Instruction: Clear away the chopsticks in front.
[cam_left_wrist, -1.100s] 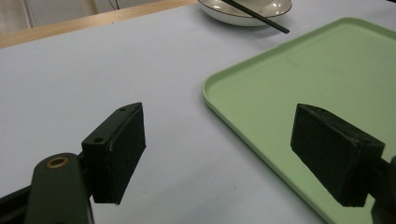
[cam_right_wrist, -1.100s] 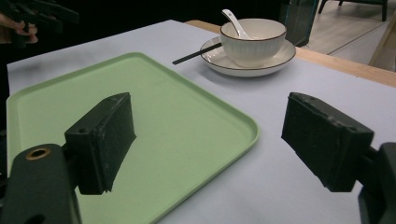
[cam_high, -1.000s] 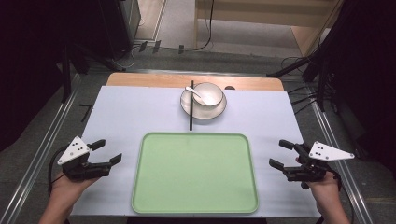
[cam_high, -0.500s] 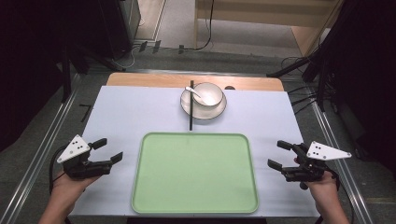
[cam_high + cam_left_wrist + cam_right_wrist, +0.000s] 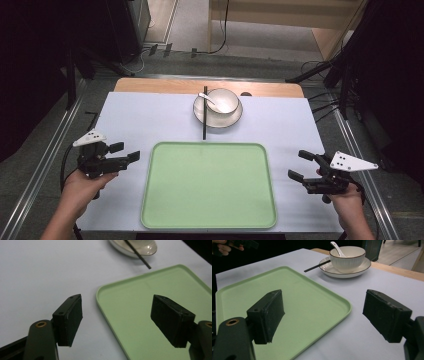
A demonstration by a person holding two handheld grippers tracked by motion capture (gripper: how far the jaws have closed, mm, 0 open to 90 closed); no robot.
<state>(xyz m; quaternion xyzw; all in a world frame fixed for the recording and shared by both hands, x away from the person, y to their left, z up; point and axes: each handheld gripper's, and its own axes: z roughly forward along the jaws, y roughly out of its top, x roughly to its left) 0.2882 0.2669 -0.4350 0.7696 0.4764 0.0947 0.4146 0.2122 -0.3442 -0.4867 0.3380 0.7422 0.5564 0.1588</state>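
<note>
An empty green tray (image 5: 210, 185) (image 5: 150, 315) (image 5: 294, 307) lies at the near middle of the white table. Behind it a white bowl (image 5: 223, 100) (image 5: 347, 255) with a white spoon (image 5: 208, 98) (image 5: 336, 246) in it stands on a plate (image 5: 232, 117) (image 5: 362, 267) (image 5: 140, 250). Black chopsticks (image 5: 204, 112) (image 5: 315, 266) (image 5: 138, 254) rest across the plate's left rim. My left gripper (image 5: 126, 153) (image 5: 117, 317) is open, held left of the tray. At the tray's right side my right gripper (image 5: 299, 165) (image 5: 324, 317) is open too. Nothing is between either pair of jaws.
A strip of wooden tabletop (image 5: 160, 86) shows behind the white cover. Metal rails (image 5: 47, 155) run along both sides of the table. Cables (image 5: 320, 100) lie on the floor to the far right.
Both grippers have drifted slightly, the left a little up and the right a little inward. Nothing was taken hold of.
</note>
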